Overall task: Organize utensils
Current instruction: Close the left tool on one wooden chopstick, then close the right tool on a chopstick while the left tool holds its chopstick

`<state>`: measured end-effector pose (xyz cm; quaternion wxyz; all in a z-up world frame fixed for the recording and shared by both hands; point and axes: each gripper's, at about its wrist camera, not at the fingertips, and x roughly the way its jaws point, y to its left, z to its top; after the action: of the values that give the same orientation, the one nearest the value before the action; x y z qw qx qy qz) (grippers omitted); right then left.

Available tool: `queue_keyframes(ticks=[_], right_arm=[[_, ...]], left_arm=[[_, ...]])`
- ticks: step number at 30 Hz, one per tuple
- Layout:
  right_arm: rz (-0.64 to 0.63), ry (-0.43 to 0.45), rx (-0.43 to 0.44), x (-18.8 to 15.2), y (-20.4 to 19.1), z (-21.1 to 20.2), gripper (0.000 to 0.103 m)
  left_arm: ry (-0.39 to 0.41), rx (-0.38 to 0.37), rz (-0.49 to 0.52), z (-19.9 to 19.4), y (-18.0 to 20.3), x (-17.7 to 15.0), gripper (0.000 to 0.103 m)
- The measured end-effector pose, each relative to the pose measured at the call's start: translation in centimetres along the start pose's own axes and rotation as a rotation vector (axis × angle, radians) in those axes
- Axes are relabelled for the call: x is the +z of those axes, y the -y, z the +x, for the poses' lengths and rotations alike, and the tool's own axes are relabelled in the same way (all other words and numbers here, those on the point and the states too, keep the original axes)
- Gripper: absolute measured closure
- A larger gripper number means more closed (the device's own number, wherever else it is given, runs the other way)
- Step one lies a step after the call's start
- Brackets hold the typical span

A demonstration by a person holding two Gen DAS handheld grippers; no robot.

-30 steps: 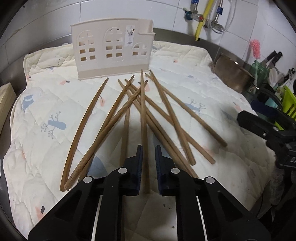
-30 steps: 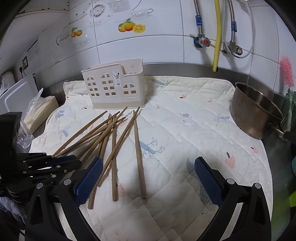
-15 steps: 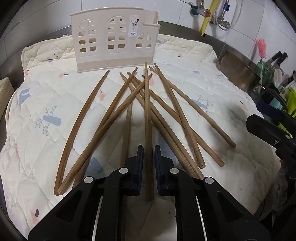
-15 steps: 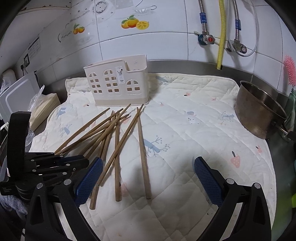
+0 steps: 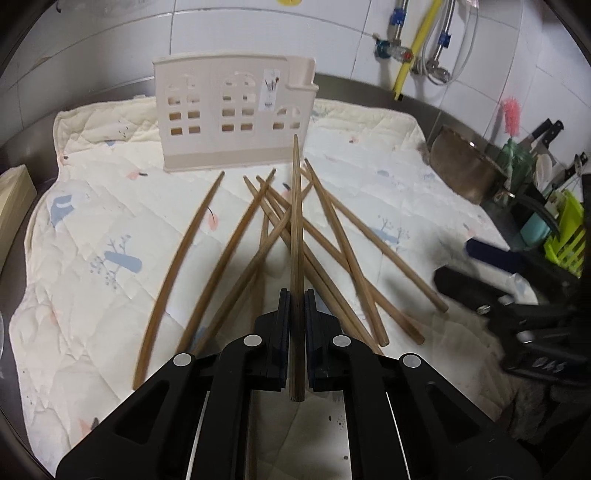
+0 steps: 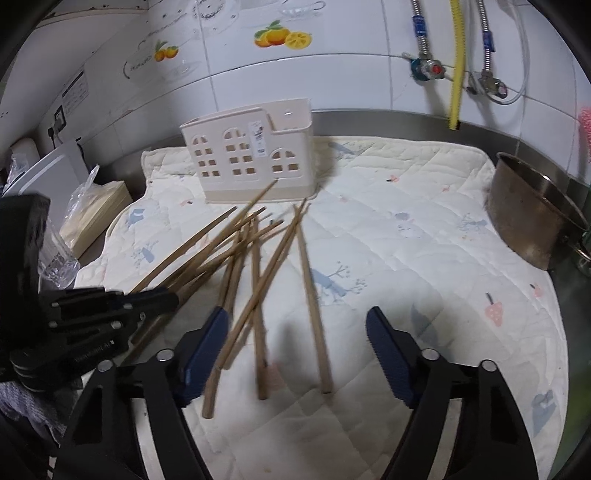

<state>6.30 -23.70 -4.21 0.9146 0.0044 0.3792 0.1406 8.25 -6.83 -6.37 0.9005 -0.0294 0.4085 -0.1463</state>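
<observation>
Wooden chopstick (image 5: 295,229) between left tongs (image 5: 295,295)

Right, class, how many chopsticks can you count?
10: one chopstick clamped in the left gripper, pointing toward the holder; nine others crisscrossed on the mat. Overlaps may hide more.

white tiled wall (image 6: 332,74) with fruit stickers (image 6: 282,35), pipes and a yellow hose (image 6: 458,62) above a steel counter (image 6: 388,120).

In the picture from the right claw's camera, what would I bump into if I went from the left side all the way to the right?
Left claw → bundle of chopsticks → lone chopstick → bare quilted mat → metal pot.
</observation>
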Motion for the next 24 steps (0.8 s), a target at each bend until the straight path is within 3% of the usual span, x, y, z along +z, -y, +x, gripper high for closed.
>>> queue_keyframes(ticks=[11,24], right_arm=[[0.035,-0.074,0.102,-0.6,-2.5,2.4,0.071],[0.095,-0.138,0.131,-1.2,-2.8,4.9,0.091]], left_arm=[[0.016,0.005,0.007,-2.0,-1.1,0.1,0.097],[0.023,0.015,0.007,-3.0,-1.8,-0.1,0.097]])
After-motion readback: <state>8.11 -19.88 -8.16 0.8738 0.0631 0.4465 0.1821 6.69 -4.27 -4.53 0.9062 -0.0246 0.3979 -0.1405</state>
